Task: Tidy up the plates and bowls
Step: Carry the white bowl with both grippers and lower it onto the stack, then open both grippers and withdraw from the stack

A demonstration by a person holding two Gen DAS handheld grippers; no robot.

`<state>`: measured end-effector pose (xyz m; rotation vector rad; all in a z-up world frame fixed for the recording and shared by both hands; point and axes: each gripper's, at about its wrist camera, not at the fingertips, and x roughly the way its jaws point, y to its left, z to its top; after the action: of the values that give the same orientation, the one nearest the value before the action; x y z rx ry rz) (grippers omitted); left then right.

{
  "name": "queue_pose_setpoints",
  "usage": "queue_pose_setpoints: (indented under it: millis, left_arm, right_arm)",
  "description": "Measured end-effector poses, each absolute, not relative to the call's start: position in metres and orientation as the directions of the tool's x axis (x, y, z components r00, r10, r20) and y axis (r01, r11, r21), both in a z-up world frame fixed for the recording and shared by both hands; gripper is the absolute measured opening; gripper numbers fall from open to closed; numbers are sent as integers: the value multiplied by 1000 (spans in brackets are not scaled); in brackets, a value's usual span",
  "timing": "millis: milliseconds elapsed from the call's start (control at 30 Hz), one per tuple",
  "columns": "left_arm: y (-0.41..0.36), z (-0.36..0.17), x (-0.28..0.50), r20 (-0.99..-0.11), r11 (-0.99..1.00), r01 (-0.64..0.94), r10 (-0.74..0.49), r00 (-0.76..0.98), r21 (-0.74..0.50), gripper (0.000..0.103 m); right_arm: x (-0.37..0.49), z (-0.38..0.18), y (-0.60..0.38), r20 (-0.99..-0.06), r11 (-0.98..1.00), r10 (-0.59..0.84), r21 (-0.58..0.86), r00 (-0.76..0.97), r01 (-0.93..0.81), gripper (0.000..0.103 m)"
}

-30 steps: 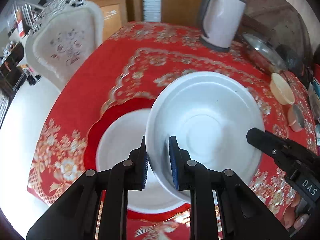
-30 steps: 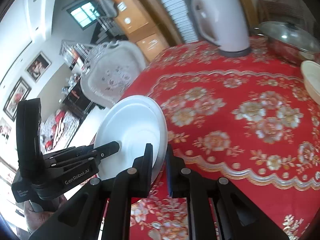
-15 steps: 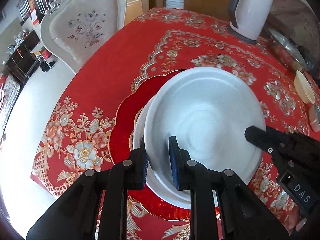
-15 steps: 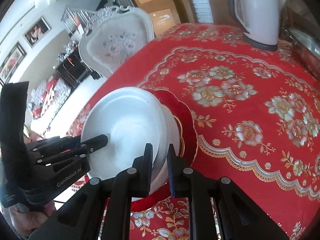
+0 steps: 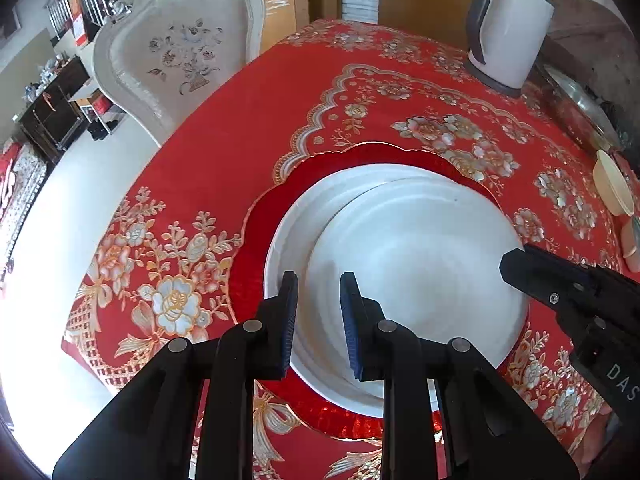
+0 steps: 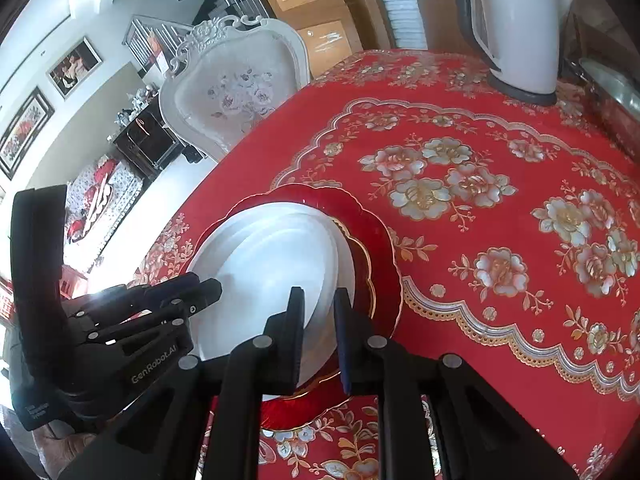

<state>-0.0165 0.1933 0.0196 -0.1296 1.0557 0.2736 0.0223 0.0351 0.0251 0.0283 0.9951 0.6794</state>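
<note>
A white bowl is shown set down on a white plate, itself on a red scalloped plate on the counter. The left gripper and right gripper straddle the bowl's rim, the jaws narrow and just opened off it. This stack is judged complete; a small cream bowl remains unsorted.

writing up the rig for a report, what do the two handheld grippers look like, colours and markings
Both are matte black plastic with silver pivot pins. The left gripper has ribbed dark blue pads on its fingers, and its body reads GenRobot.AI in the right wrist view. The right gripper looks the same; its side shows the white letters DAS.
</note>
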Motion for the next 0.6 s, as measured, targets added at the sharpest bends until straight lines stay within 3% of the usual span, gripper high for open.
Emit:
queue_pose_setpoints:
  millis: [367,600]
  left_arm:
    - [167,57,-27,-798,967,-252,125,590,-35,21]
    - [106,57,-6,-790,985,-148,20,613,-91,21]
  right_arm:
    - [12,53,-3,-696,802,569,352,438,-483,16]
    - [9,65,-56,-663,844,530,351,528,-406,23]
